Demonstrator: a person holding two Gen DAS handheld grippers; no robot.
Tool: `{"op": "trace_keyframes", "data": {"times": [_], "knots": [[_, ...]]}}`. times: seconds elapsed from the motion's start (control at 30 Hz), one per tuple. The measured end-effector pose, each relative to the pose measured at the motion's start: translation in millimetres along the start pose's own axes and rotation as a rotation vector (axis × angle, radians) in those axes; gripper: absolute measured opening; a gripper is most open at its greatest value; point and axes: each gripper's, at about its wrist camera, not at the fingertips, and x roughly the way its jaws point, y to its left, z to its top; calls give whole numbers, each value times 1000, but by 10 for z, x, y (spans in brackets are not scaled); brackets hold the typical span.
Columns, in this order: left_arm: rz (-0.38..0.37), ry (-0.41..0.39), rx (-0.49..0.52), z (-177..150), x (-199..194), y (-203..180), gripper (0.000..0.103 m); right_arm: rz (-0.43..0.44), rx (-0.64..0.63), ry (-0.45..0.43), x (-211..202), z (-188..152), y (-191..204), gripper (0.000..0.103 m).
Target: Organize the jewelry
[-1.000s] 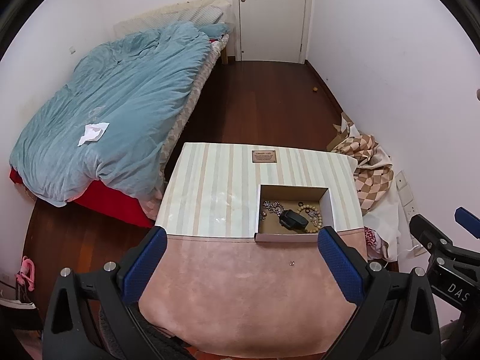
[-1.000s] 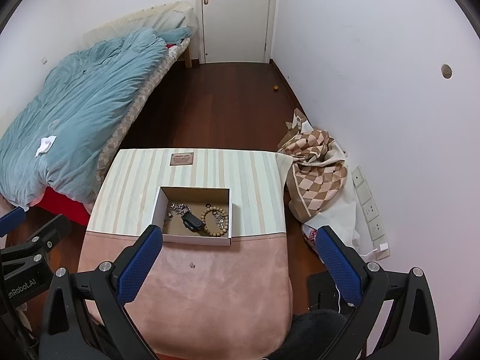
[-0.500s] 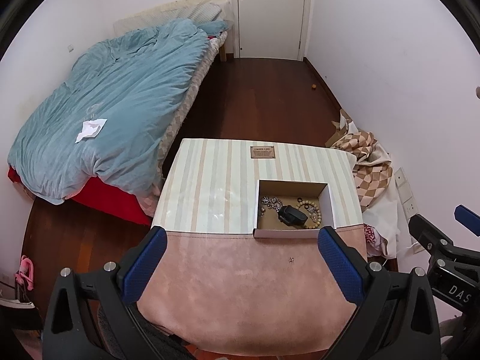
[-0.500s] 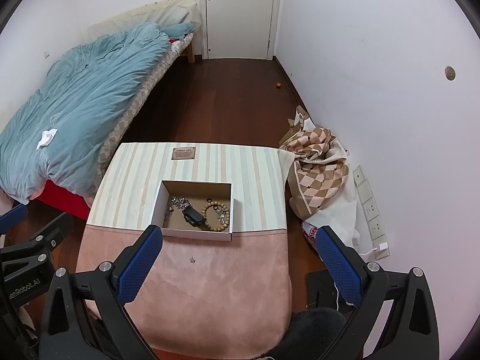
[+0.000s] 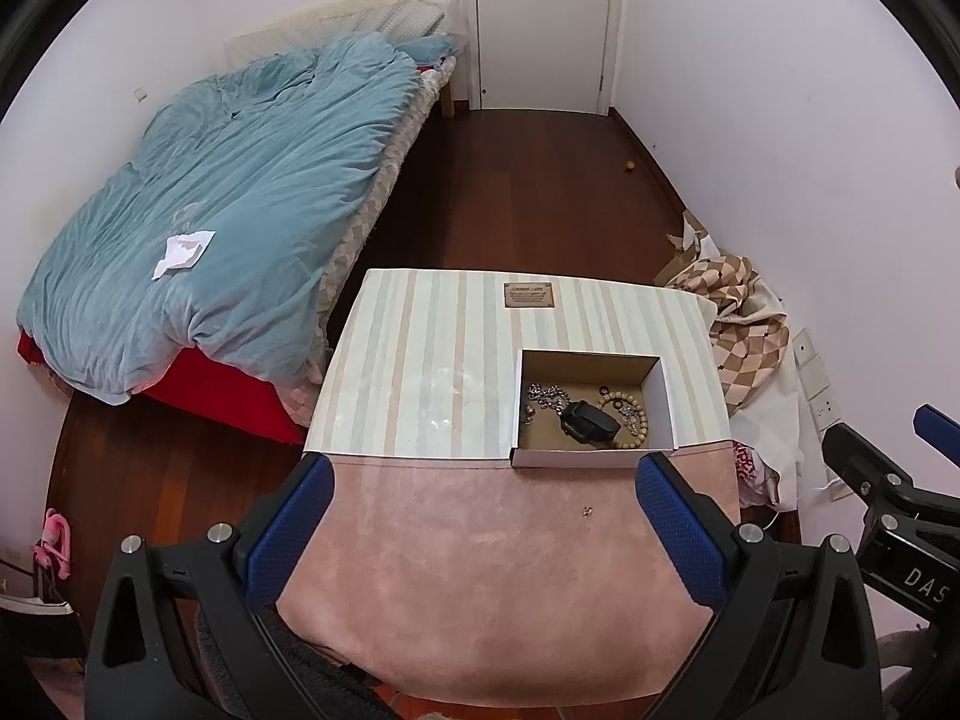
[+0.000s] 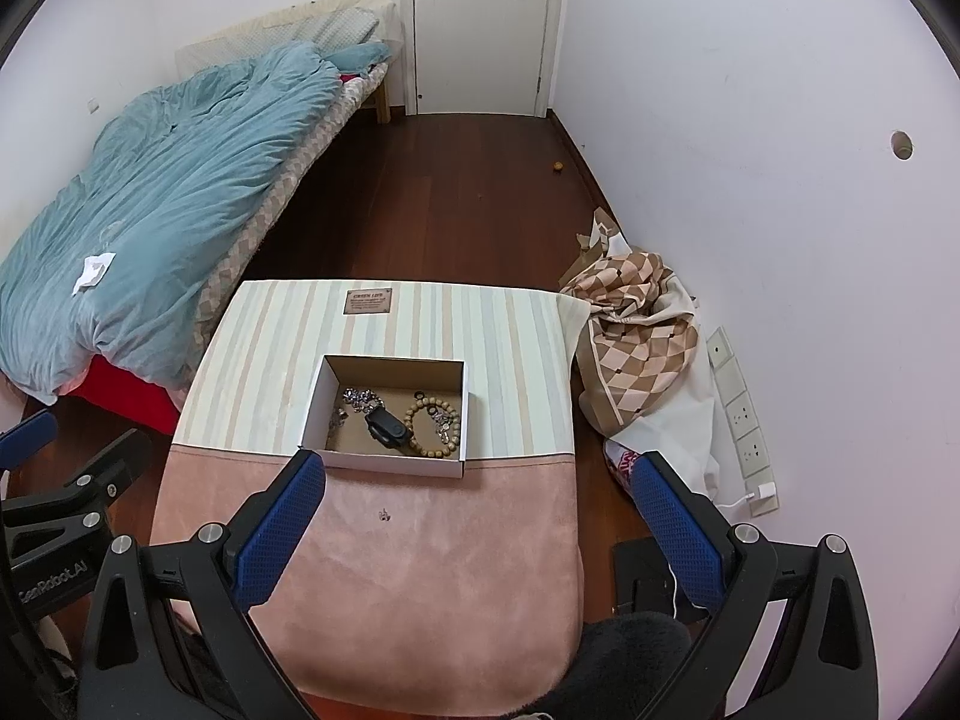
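1. Both of your grippers hang released above the near pink part of the tabletop [image 6: 420, 570]: the left gripper [image 5: 477, 531] and the right gripper [image 6: 480, 528] grasp nothing.
2. Your shallow white cardboard box [image 6: 312, 414] sits on the striped half of the tabletop.
3. Inside it lie a wooden bead bracelet [image 6: 441, 449], a black oblong item [image 6: 387, 427] (what it is, you cannot tell) and a silver chain [image 6: 360, 399].
4. One tiny dark piece [image 6: 384, 516] lies apart on the pink cloth, near the box.

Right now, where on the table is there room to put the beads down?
Bare room: the striped cloth left of the box, bordered by the bed-side edge, and the pink cloth in front, apart from one tiny speck. Crowded: inside the box, where the bead bracelet, chain and black watch lie bunched.
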Motion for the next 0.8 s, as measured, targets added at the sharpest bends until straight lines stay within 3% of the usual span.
{"op": "trace_keyframes", "data": {"times": [0.8], "knots": [[3,-8,-1,-36,-18,45,103,4,5,-2,-8,8,-5,103]]}}
